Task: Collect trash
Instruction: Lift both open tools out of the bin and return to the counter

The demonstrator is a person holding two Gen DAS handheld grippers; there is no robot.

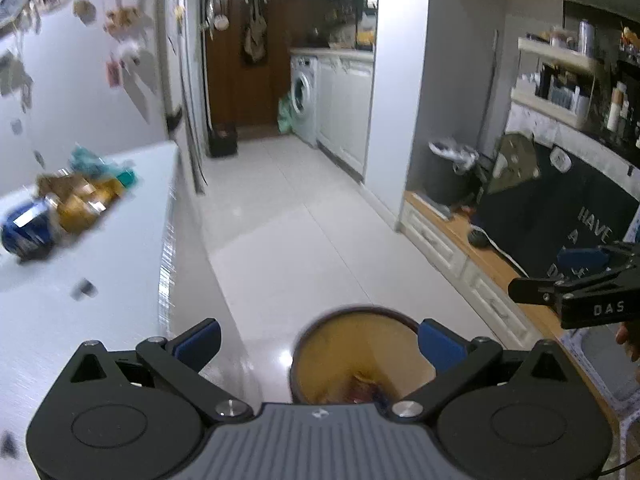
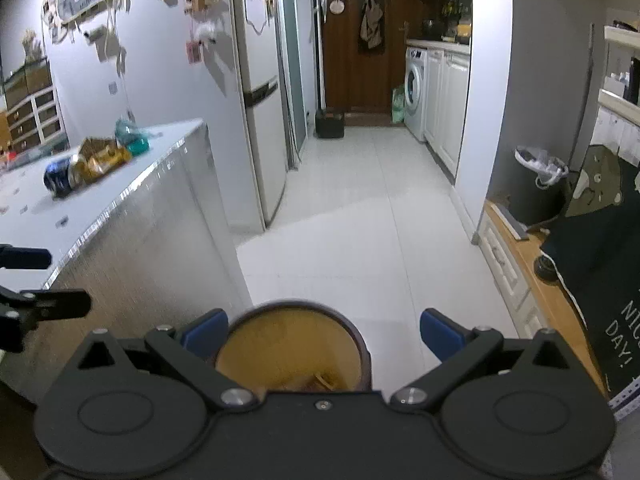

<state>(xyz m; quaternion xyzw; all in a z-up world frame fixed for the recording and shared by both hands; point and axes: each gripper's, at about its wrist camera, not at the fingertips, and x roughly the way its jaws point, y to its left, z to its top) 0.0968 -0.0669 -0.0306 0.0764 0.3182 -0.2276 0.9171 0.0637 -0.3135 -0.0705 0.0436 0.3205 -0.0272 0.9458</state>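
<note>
A round dark bin with a yellow inside stands on the floor below both grippers, with some wrappers lying at its bottom. My left gripper is open above its rim and holds nothing. My right gripper is open too, over the same bin, and is empty. Trash lies on the white table to the left: a blue can, golden wrappers and a teal plastic piece. The left wrist view shows the same blue can and golden wrappers, blurred.
A tall fridge stands beyond the table. A tiled floor runs to a washing machine and a brown door. At the right, a wooden bench carries a black lined bin and a dark printed cloth.
</note>
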